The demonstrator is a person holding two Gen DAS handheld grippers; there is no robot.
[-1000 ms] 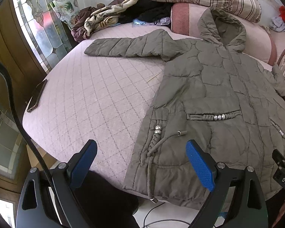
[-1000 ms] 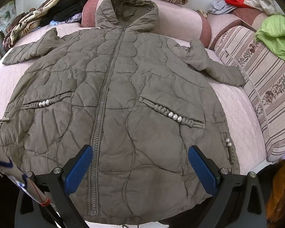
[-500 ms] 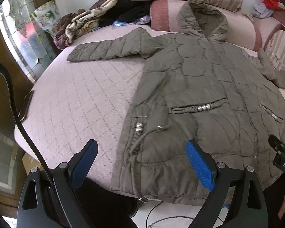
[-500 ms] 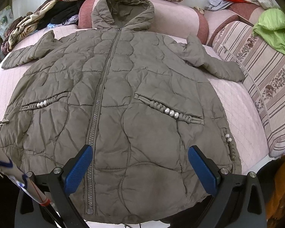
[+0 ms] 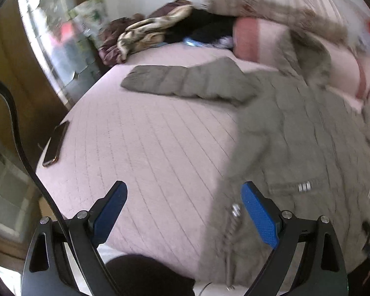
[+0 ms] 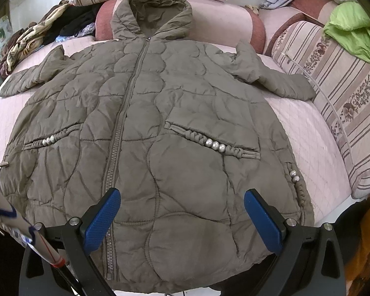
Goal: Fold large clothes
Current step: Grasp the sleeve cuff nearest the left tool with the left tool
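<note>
Coat (image 6: 175, 128): spread flat, zip up, hood toward bed (image 5: 140, 148) head, hem at near edge, ready for folding | left gripper (image 5: 182, 212): jaws wide, empty, apparently over coat's left edge (blurred) | right gripper (image 6: 182, 217): jaws wide, empty, above hem.

I record the coat (image 6: 160, 128) lying flat on the bed (image 5: 145, 143), zip side up, directly ahead of my right claw (image 6: 182, 218), hem nearest the fingers and hood (image 6: 153, 14) farthest, resting against a bolster (image 6: 224, 27). One sleeve (image 6: 276, 79) extends ahead-right toward a cushion (image 6: 333, 91). From my left claw (image 5: 185, 212), the coat sits ahead-right; its other sleeve (image 5: 185, 83) stretches ahead across the bed. A phone (image 5: 55, 143) lies ahead-left at the bed's edge. A clothes heap (image 5: 155, 34) sits farthest ahead, beyond that sleeve.
</note>
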